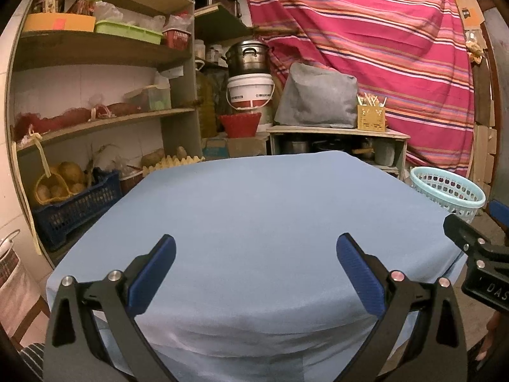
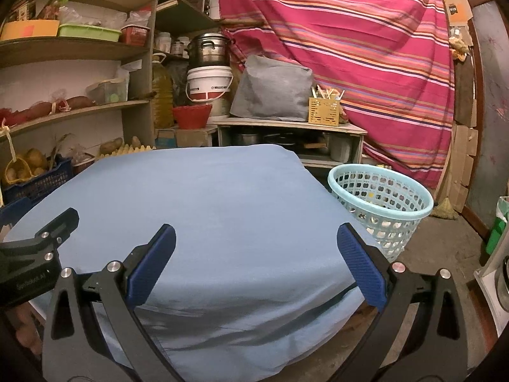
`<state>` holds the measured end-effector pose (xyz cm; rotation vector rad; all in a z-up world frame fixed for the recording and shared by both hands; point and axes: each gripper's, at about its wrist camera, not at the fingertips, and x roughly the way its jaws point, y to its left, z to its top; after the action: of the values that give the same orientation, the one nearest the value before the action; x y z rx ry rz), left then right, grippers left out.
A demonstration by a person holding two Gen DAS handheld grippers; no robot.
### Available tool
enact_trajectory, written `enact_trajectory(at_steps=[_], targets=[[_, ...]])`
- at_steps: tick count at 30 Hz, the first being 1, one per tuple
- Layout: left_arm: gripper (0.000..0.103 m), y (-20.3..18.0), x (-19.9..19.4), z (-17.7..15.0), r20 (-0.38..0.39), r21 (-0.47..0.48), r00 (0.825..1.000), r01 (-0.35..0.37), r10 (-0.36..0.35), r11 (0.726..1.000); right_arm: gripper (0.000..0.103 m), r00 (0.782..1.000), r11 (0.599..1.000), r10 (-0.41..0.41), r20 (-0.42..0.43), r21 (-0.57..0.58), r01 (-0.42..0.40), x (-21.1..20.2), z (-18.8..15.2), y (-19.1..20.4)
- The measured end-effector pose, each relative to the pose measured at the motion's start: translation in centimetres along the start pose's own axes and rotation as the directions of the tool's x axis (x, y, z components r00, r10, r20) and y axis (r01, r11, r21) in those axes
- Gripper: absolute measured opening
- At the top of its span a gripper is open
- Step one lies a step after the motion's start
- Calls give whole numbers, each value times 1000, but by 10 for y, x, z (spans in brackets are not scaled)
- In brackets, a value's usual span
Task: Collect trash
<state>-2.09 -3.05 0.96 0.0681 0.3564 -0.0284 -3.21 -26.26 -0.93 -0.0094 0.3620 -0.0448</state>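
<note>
A table under a light blue cloth (image 1: 254, 210) fills the middle of both views (image 2: 197, 197). No trash shows on it. My left gripper (image 1: 256, 245) is open and empty over the table's near edge. My right gripper (image 2: 256, 235) is open and empty over the near right part of the table. A light blue mesh basket (image 2: 381, 203) stands on the floor just right of the table; small scraps show inside it. It also shows in the left wrist view (image 1: 448, 191). Each gripper appears at the edge of the other's view.
Wooden shelves (image 1: 105, 117) with boxes and produce stand at the left. A blue crate (image 1: 73, 210) sits by the table's left side. A low cabinet (image 2: 289, 133) with a grey bag and a striped red curtain (image 2: 350, 47) are behind.
</note>
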Motion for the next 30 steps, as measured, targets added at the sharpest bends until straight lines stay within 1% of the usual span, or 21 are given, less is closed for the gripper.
enact_trajectory(at_steps=[30], targets=[[99, 5, -4, 1, 27, -9, 1000, -15, 15, 1000, 99, 1000, 1000, 11, 3, -13, -11, -1, -1, 4]])
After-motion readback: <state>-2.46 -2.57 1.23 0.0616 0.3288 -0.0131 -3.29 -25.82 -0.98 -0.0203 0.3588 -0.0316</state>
